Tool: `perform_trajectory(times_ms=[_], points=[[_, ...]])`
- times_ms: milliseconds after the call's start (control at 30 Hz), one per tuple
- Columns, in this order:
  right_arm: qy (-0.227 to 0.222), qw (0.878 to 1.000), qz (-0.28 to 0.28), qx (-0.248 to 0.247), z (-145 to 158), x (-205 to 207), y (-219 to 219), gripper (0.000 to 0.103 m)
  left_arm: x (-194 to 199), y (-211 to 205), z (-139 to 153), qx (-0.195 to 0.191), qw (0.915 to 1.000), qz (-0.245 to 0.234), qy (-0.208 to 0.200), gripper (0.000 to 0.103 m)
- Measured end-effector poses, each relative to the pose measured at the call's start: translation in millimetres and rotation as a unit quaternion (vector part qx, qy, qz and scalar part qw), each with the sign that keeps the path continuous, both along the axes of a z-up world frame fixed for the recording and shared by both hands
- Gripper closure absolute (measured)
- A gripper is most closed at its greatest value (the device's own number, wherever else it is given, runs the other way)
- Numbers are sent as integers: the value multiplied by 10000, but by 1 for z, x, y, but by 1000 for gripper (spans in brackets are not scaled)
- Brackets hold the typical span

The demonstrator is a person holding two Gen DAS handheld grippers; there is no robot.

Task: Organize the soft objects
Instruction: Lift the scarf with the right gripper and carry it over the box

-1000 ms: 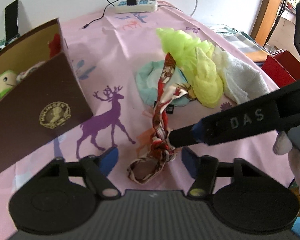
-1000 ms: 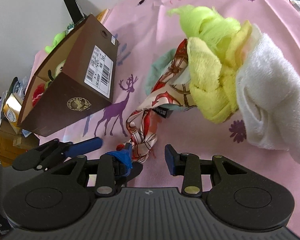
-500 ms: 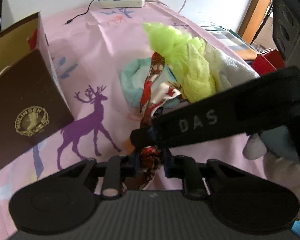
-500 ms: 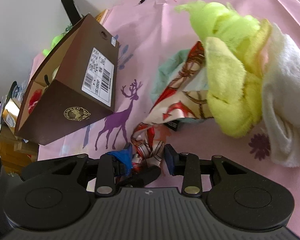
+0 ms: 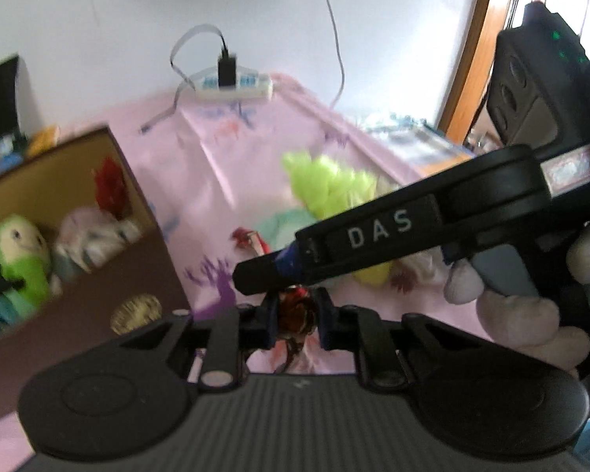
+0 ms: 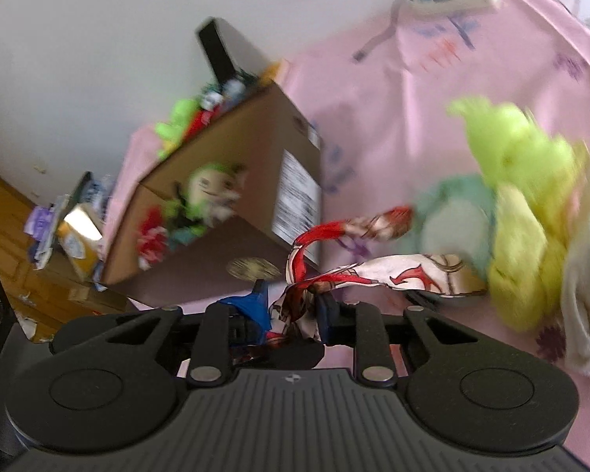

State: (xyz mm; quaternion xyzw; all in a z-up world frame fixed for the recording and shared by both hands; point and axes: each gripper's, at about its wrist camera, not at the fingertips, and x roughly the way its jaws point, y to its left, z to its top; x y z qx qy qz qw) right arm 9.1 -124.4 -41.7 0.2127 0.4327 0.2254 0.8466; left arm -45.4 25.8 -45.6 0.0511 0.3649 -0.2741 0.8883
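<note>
Patterned scarf (image 6: pixel 377 275) pinched between both grippers' fingers (image 6: pixel 328 310).

White letters "DAS" on black finger of right gripper (image 5: pixel 279 275); label on brown box (image 6: pixel 295 204) too blurry to read

Both claws clamped tight: left claw (image 5: pixel 295 310) at frame bottom, right claw (image 6: pixel 291 310) crossing from the right.

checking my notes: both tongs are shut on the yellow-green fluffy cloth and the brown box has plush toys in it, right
Not the fluffy cloth. Both the left tongs and right tongs are shut on the red patterned scarf, as each wrist view shows. The brown box does hold plush toys.
</note>
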Motion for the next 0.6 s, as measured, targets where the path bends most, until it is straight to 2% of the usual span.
perform_trajectory(times_ms=[167,367,500,600], points=[[-487,9985,269,-15,37,7,17,98,-5,18,34,-236,9986,98,-464,88],[-1077,9911,777,-106,74,24,46,98,-4,43,68,-328,9935,393,-1015,88],[-1328,9841,1155,-230,87,45,72,98,6,60,78,-245,9895,677,-1251,88],[-1296,9810,1416,-294,88,67,92,98,19,69,76,-134,9872,896,-1315,89]])
